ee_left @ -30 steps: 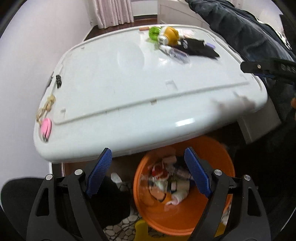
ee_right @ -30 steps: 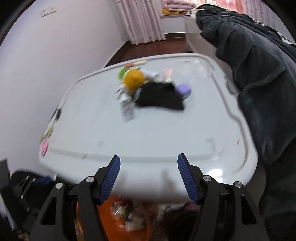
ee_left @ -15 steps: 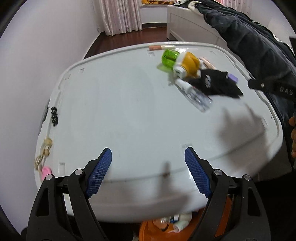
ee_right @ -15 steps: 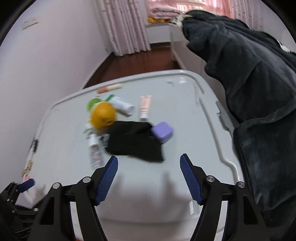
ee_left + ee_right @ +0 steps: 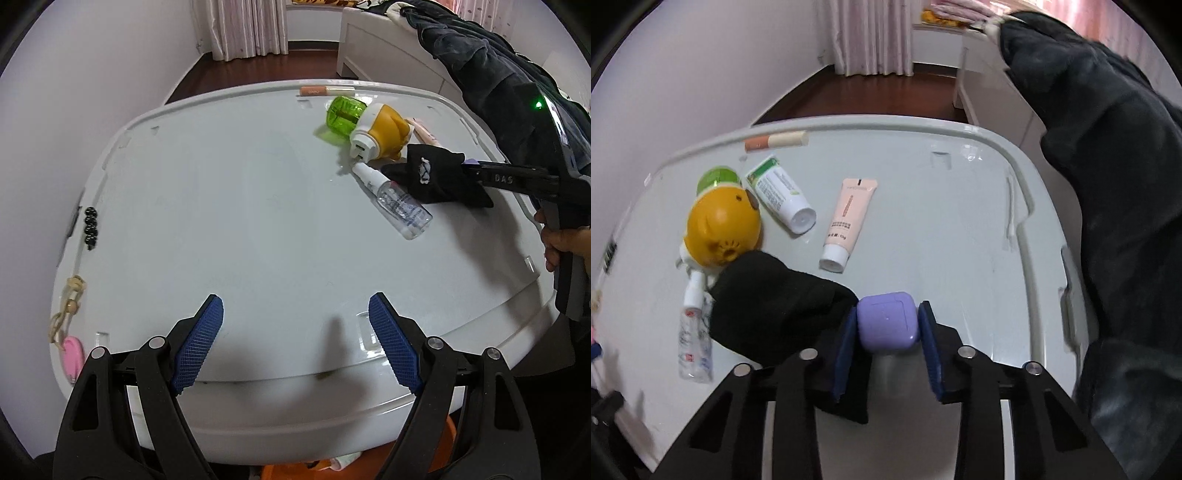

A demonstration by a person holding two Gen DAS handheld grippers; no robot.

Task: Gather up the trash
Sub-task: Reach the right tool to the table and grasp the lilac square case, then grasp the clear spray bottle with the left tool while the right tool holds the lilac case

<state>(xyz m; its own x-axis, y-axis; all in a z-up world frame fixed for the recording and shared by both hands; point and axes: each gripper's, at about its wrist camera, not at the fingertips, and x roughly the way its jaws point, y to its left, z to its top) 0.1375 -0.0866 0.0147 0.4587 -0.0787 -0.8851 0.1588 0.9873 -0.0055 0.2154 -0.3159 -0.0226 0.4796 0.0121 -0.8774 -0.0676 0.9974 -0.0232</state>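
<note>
The purple case sits between the pads of the right tool, whose jaws have closed against its two sides while it lies on the white surface just beside the black cloth. The left tool hovers open and empty over the near edge of the surface, with the orange bin showing just below that edge. The step in hand looks like a pick-up; next, I judge, comes lifting the case clear of the cloth and carrying it to the bin without snagging the fabric.
</note>
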